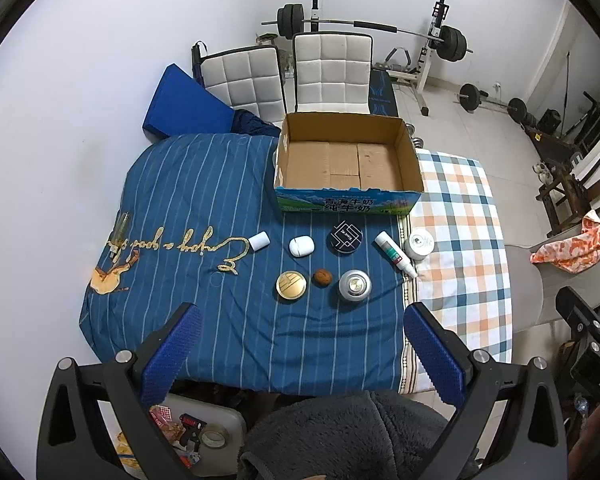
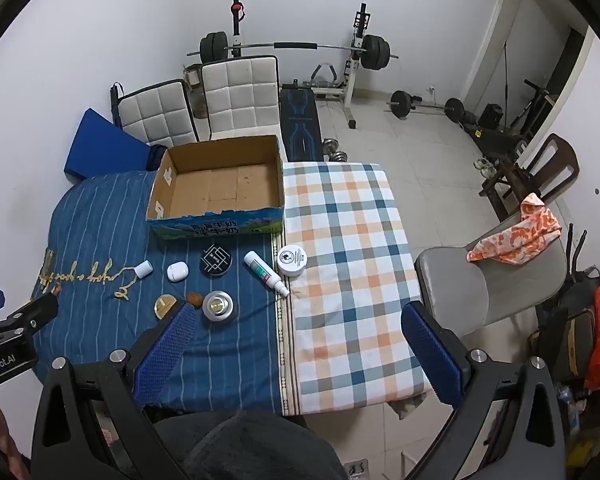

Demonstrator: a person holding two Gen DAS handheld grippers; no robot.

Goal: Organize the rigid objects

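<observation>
An empty cardboard box [image 1: 410,152] [image 2: 278,168] stands at the far side of the table. In front of it lie a small white cap [image 1: 259,241], a white case [image 1: 301,246], a black round tin [image 1: 346,236], a white tube [image 1: 394,254], a white jar [image 1: 419,244], a gold disc [image 1: 291,285], a brown nut [image 1: 323,277] and a silver round tin [image 1: 354,285]. My left gripper [image 1: 300,316] is open and empty, above the table's near edge. My right gripper [image 2: 296,316] is open and empty, over the checked cloth.
The table is covered by a blue striped cloth [image 1: 204,200] and a checked cloth [image 2: 340,240]. Two white chairs [image 1: 332,72] and a barbell rack [image 1: 432,40] stand behind. A grey chair [image 2: 496,280] with an orange cloth is at the right.
</observation>
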